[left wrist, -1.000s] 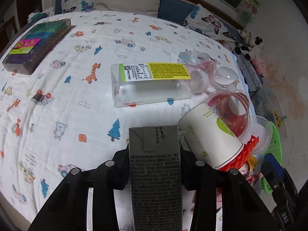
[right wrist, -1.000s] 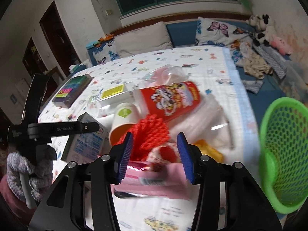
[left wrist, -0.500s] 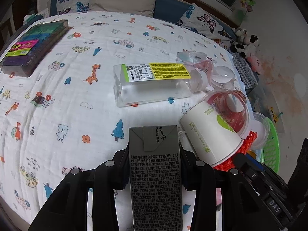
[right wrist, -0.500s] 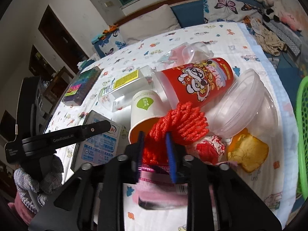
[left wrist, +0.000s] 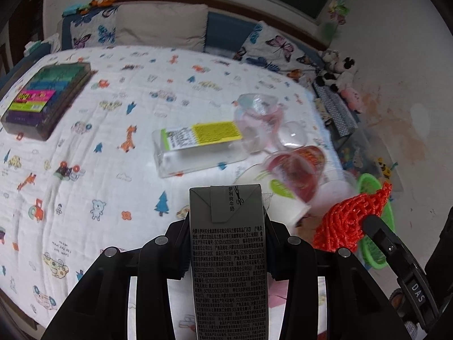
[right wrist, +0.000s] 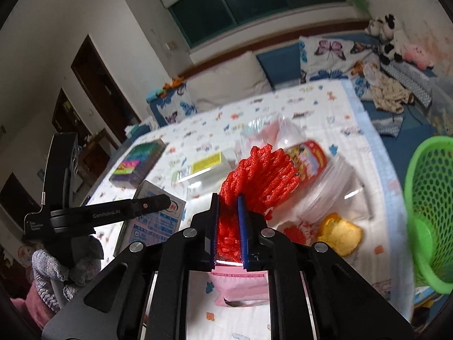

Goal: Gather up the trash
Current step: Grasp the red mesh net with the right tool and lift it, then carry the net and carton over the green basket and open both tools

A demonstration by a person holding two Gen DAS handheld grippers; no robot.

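My left gripper is shut on a grey milk carton, held upright above the bed; the carton's blue-printed face shows in the right wrist view. My right gripper has its blue pads pressed on a red foam net, the jaws closing the last bit on it. The net hangs lifted clear of the pile. A green mesh basket stands off the bed's right edge.
On the bedspread lie a clear bottle with a yellow label, a white paper cup, a red snack cup, a clear plastic bowl, a yellow wrapper and a pink packet. A colourful box sits far left.
The right jaws closed from open onto the red net and raised it off the pile. Both grippers rose, and the carton stayed in the left grip.
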